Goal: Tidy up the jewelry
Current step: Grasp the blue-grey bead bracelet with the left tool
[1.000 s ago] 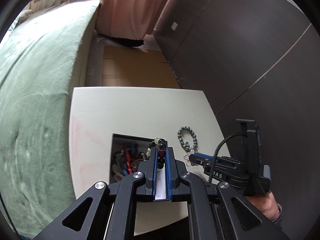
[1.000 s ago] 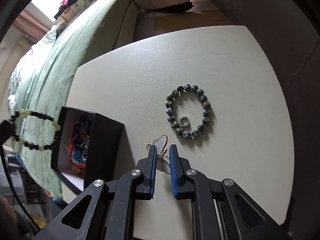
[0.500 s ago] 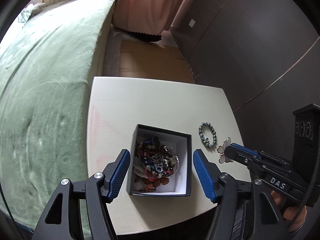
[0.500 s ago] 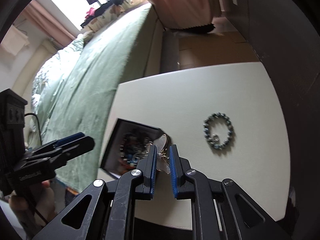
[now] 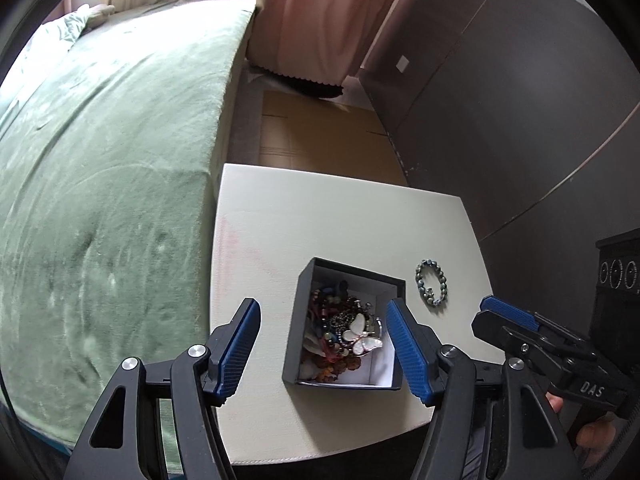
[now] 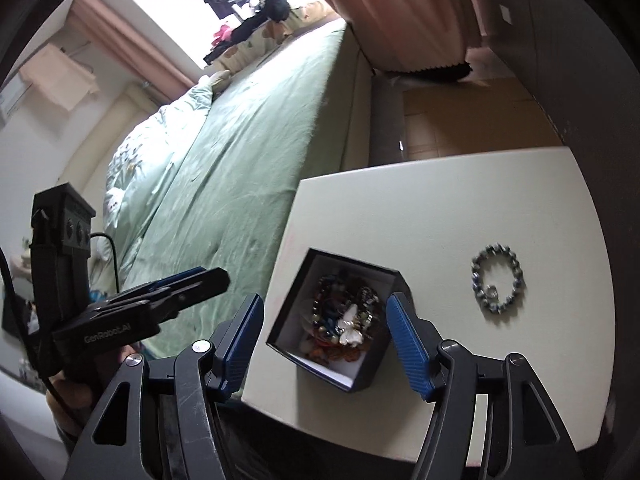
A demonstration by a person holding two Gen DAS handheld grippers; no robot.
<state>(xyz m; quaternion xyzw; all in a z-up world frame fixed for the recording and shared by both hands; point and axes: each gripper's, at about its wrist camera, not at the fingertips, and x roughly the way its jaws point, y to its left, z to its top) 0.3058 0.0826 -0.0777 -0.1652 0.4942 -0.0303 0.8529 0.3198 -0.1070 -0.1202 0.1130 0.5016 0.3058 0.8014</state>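
Both grippers, left (image 5: 324, 350) and right (image 6: 324, 338), are hovering empty with jaws apart over the black box (image 5: 344, 382) near the surface's front edge, butterfly pendant (image 5: 362, 336) lying inside; the beaded bracelet (image 5: 431, 286) is waiting outside, toward the right edge.

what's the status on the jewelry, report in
Left hand-held gripper open, right hand-held gripper open. Butterfly piece in box. Beaded bracelet on table, path unobstructed.

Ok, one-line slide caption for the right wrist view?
Open right claw above the black jewelry box, butterfly earring inside, beaded bracelet still on the table.
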